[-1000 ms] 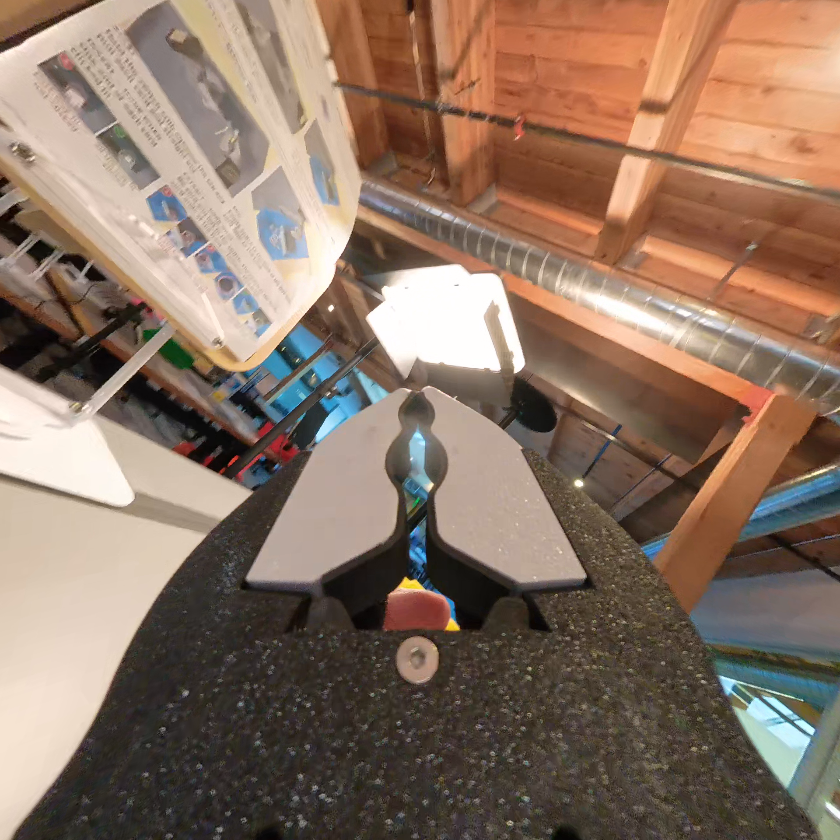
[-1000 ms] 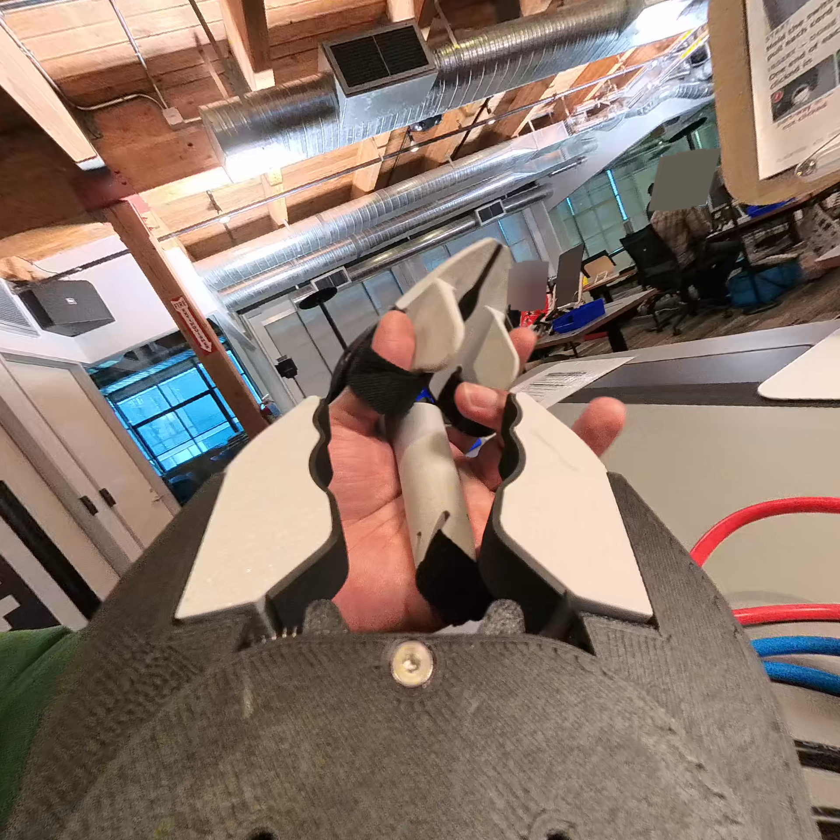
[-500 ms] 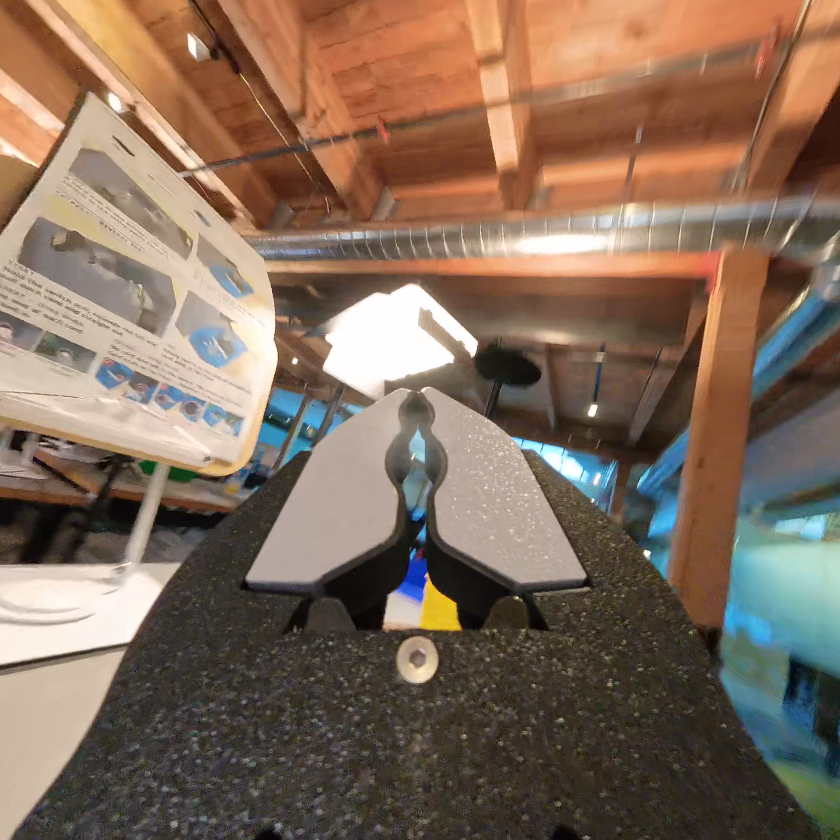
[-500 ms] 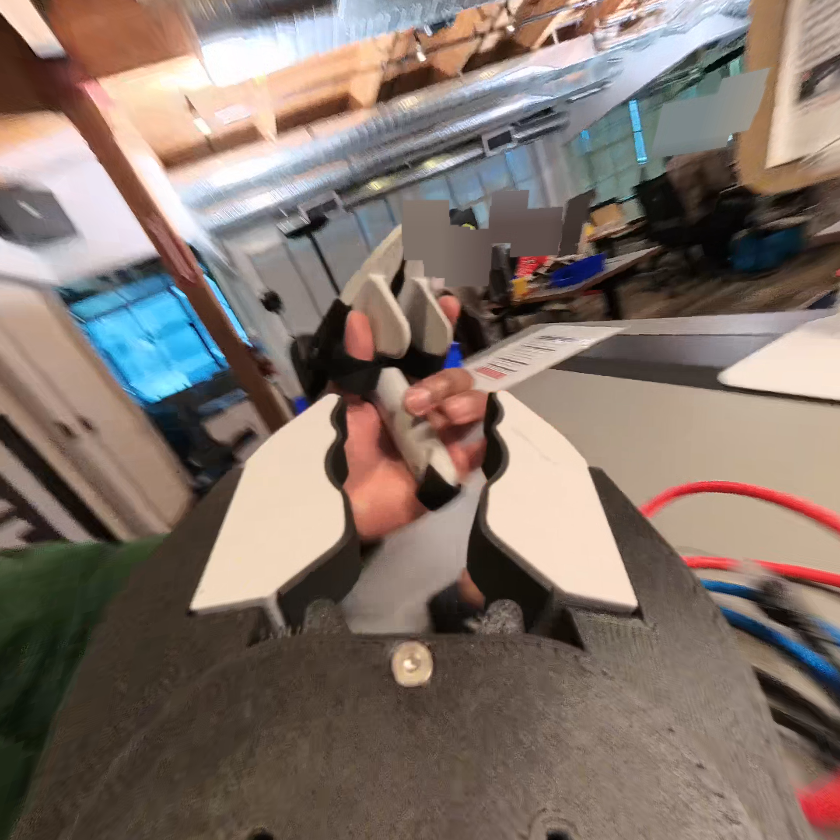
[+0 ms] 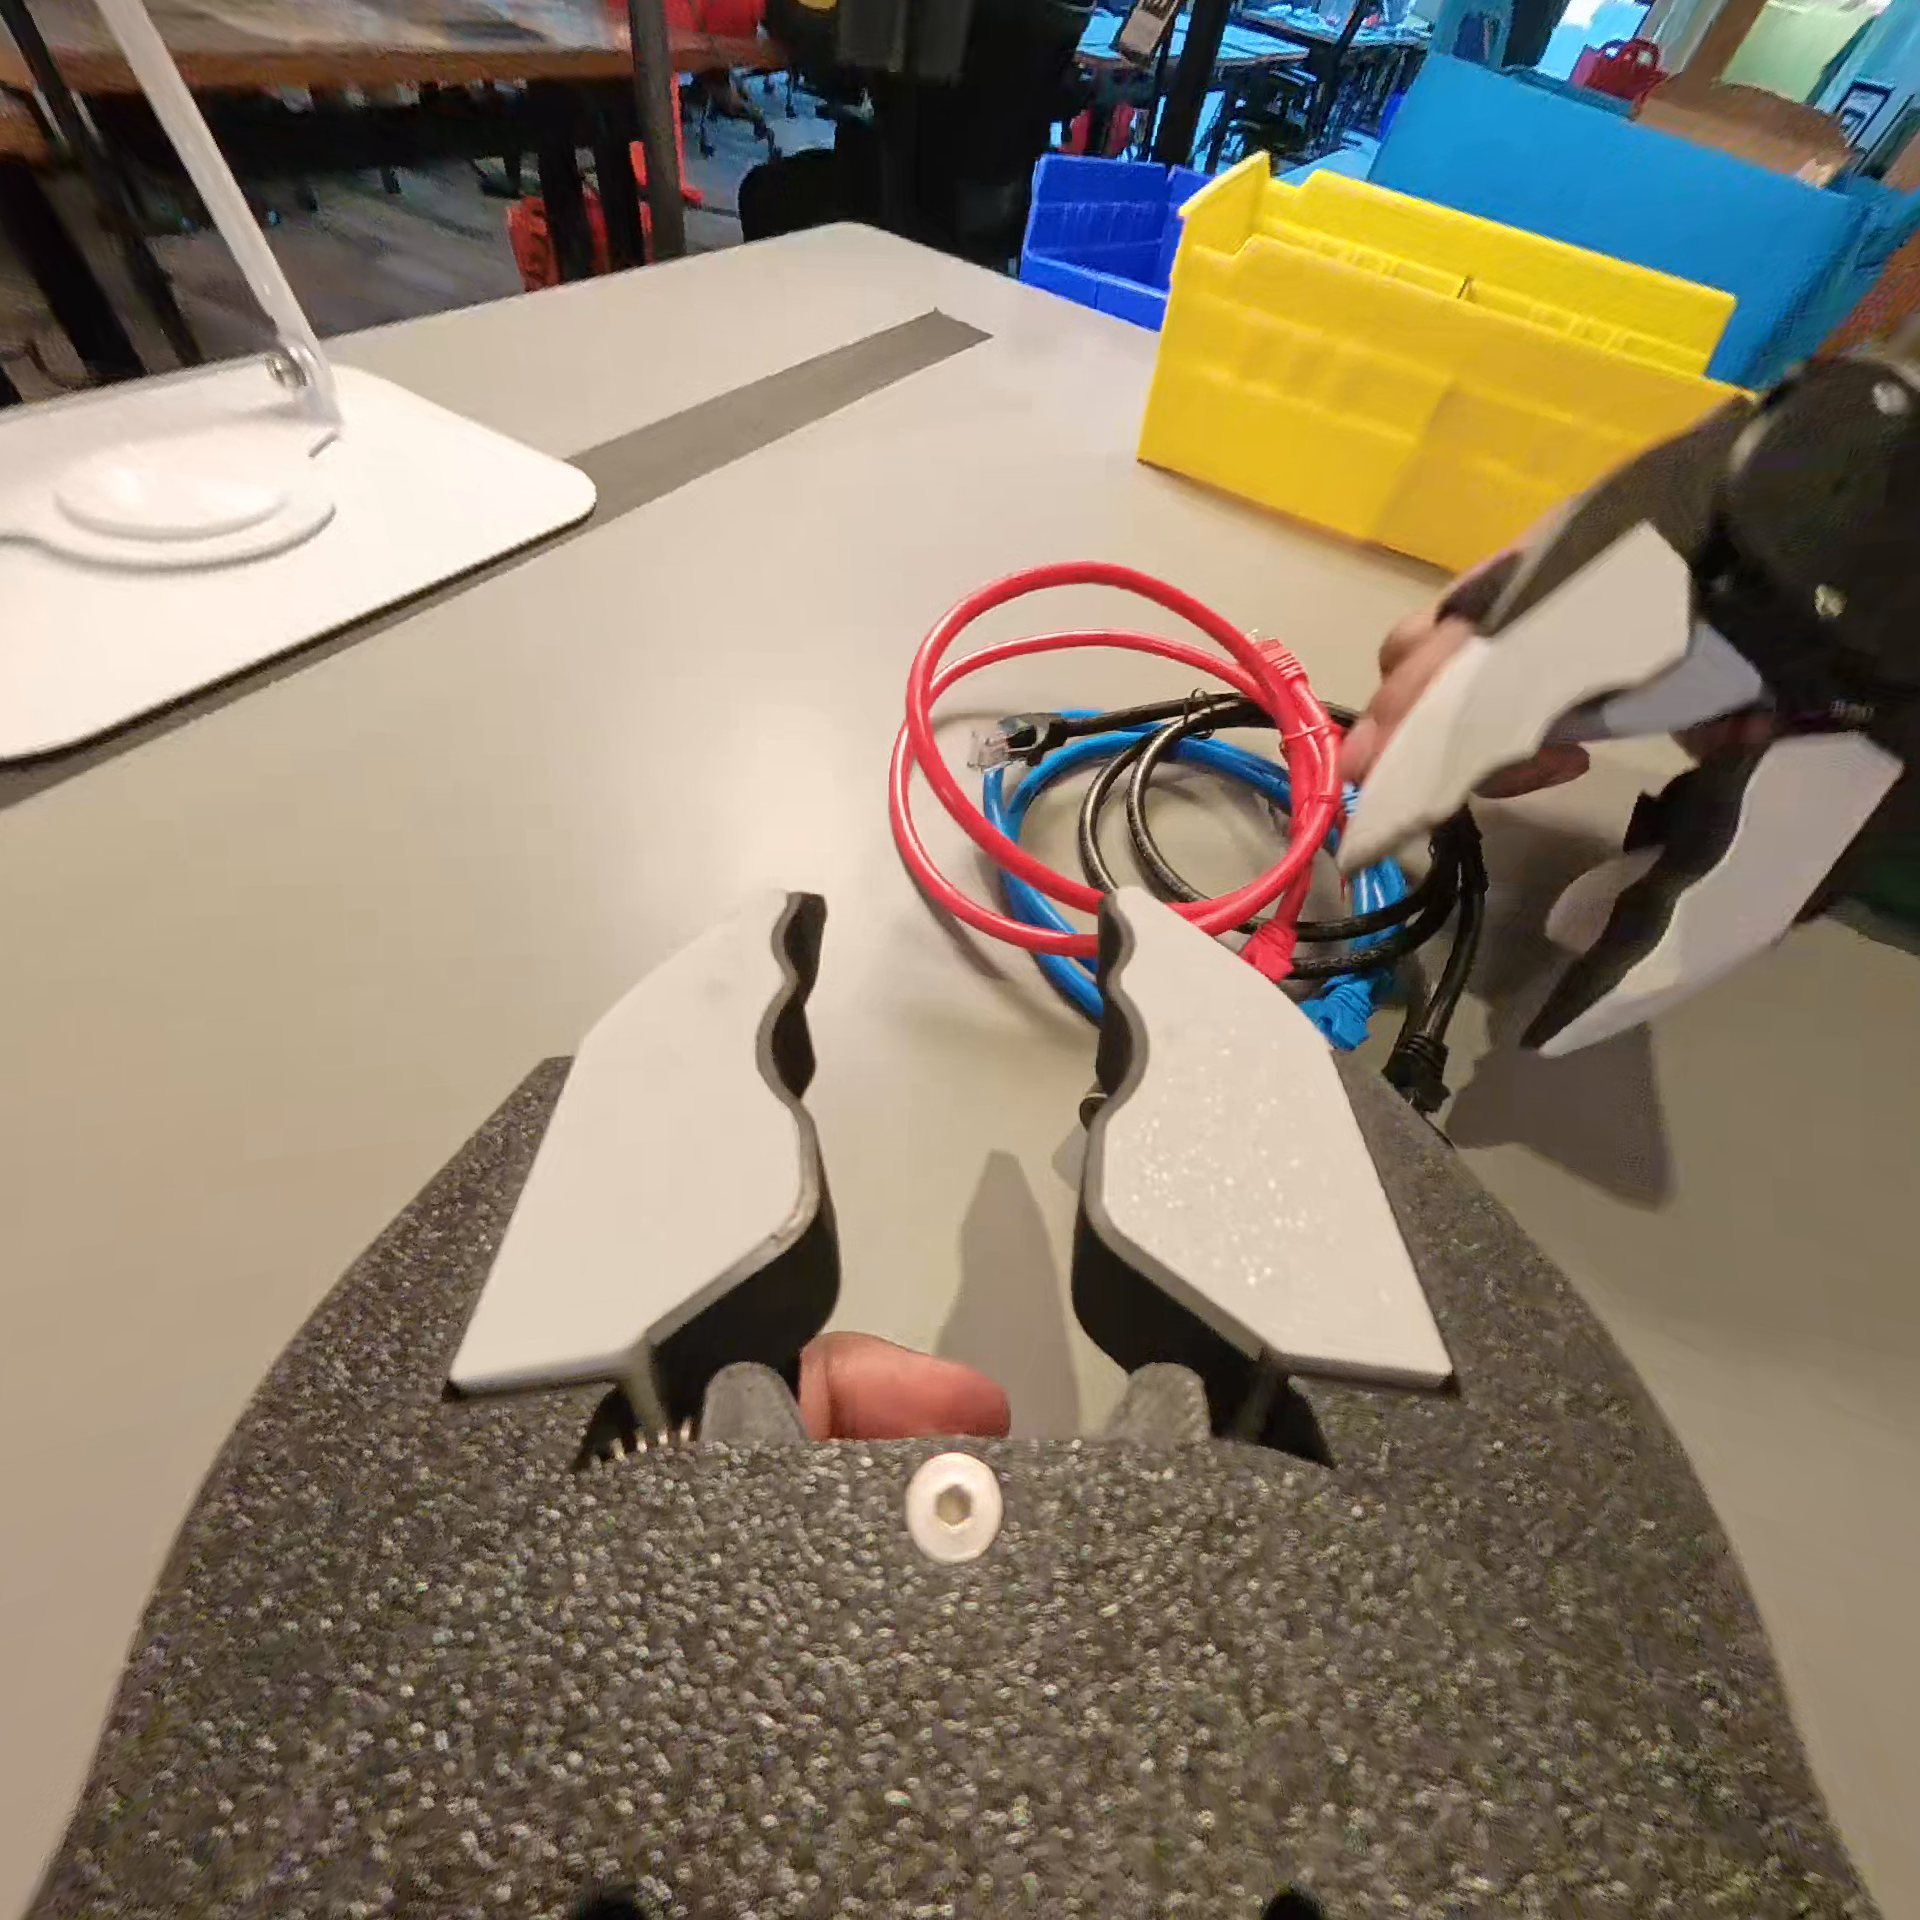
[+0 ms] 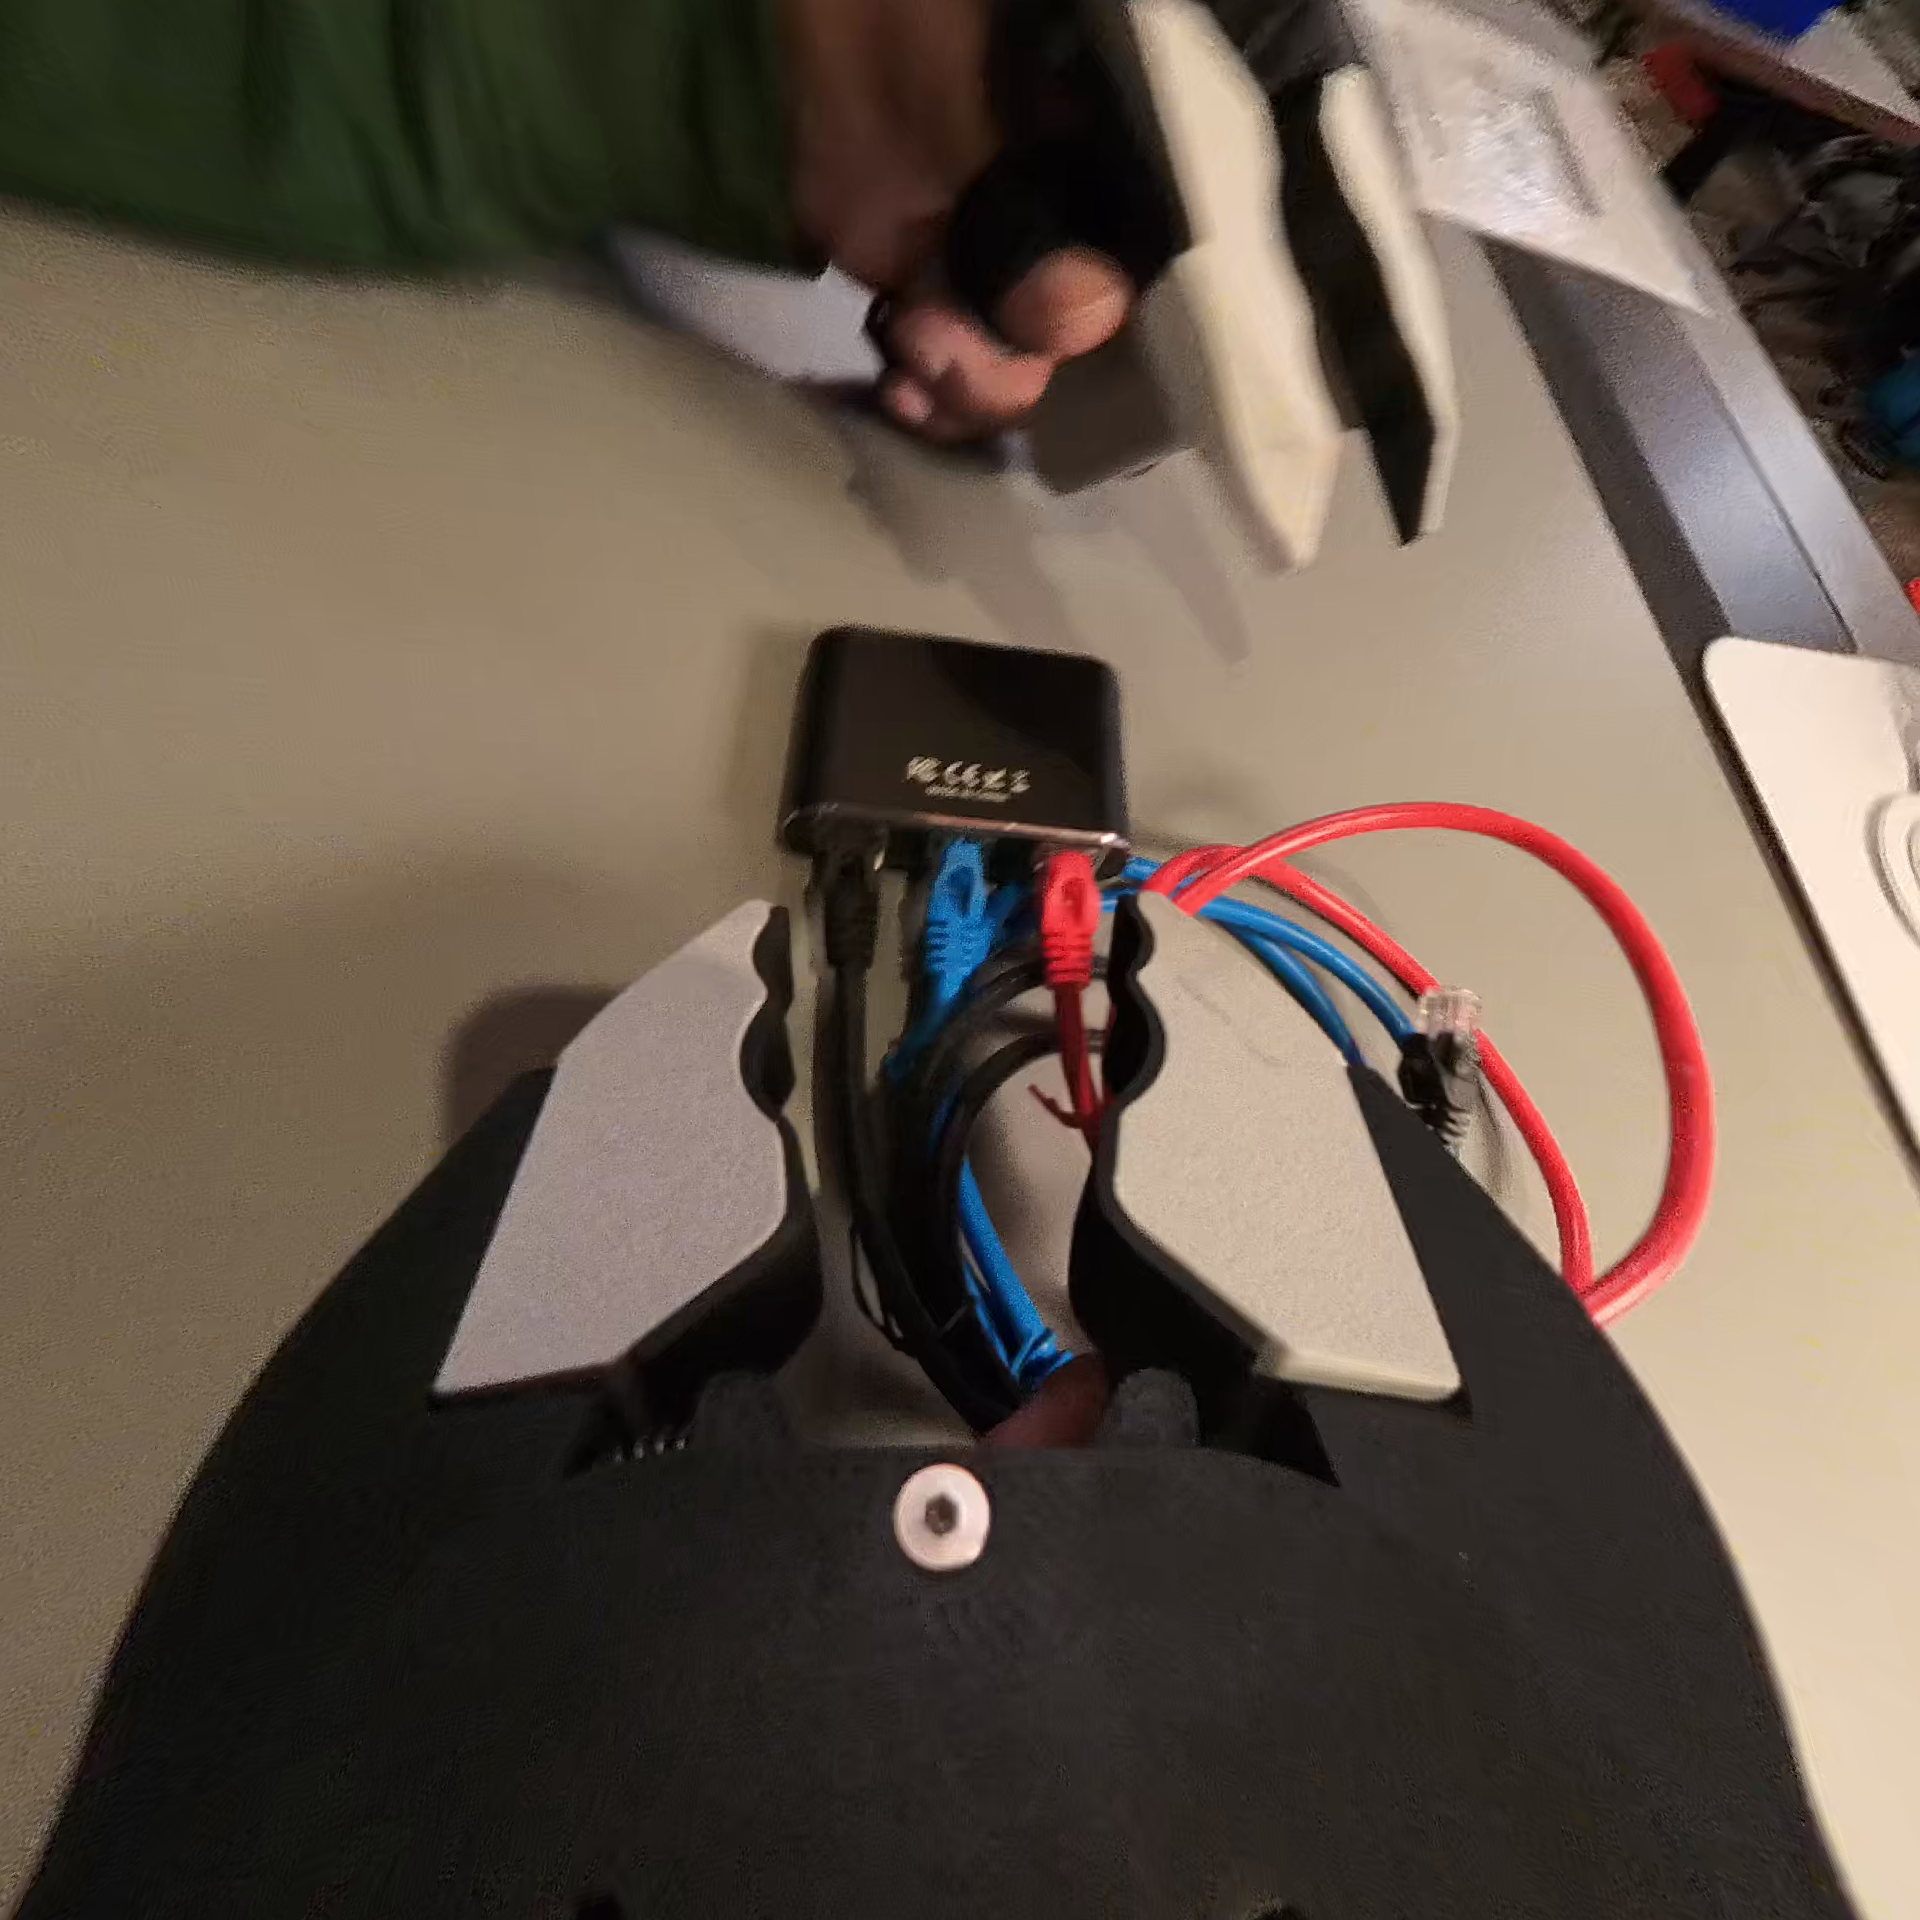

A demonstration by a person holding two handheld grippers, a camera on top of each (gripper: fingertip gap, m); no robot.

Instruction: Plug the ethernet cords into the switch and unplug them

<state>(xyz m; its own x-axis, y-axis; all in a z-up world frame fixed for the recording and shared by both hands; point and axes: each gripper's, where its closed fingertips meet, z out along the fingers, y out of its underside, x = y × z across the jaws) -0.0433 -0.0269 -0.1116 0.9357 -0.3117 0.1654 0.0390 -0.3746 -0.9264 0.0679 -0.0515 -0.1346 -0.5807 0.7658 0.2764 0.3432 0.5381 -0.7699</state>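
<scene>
In the right wrist view a black switch [image 6: 956,738] lies on the grey table [image 6: 364,727]. A black plug [image 6: 847,914], a blue plug [image 6: 956,914] and a red plug [image 6: 1070,925] sit at its port face, apparently seated. My right gripper [image 6: 956,935] is open, just short of these plugs, with the cords running between its fingers. A loose clear-tipped plug [image 6: 1444,1039] lies to the right. In the left wrist view my left gripper [image 5: 961,935] is open and empty, just short of the coiled red cord [image 5: 935,727], blue cord [image 5: 1049,800] and black cord [image 5: 1101,821]. The switch does not show there.
A yellow bin [image 5: 1403,343] and a blue bin [image 5: 1101,239] stand at the table's far side. A white stand base [image 5: 208,520] sits at the left and a dark strip [image 5: 779,405] crosses the table. The right gripper [image 5: 1455,945] hovers over the cords. The right tips stand about 5 cm off the black switch [image 6: 956,738].
Both grippers have swung down from pointing at the ceiling to the table and cords. The left gripper has gone from shut to open. The right gripper stays open.
</scene>
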